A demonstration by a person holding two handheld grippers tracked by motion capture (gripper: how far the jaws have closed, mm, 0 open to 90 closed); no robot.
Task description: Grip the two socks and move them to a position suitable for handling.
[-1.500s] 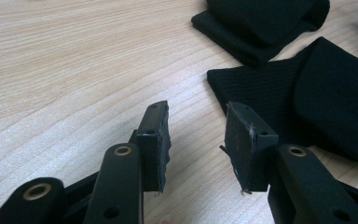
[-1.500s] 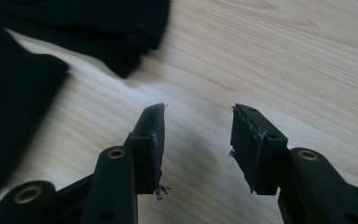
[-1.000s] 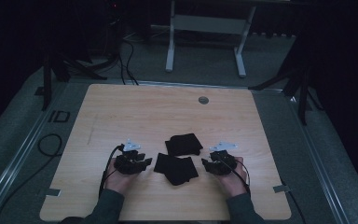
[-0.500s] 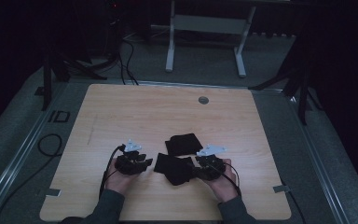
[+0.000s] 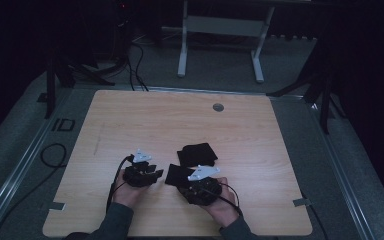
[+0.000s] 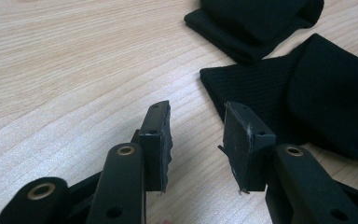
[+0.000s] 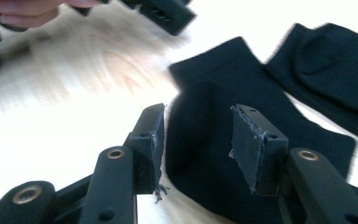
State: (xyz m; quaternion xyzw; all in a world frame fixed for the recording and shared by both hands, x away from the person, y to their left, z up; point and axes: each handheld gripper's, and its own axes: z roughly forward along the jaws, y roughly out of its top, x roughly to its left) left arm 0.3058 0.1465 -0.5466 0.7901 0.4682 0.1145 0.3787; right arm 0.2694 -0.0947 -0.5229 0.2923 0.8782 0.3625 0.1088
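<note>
Two black socks lie on the wooden table. The near sock lies flat, and the far sock is folded just behind it. My left gripper is open low over bare wood, just left of the near sock's corner. My right gripper is open with its jaws over the near sock, nothing pinched. In the right gripper view the left gripper and its hand appear at the top.
A round grommet sits in the table's far edge. Cables trail from both grippers toward the front edge. A grey frame and floor cables lie beyond the table. Bare wood spreads left, right and behind the socks.
My right gripper has moved left, from the table right of the socks to over the near sock. The left gripper has stayed in place.
</note>
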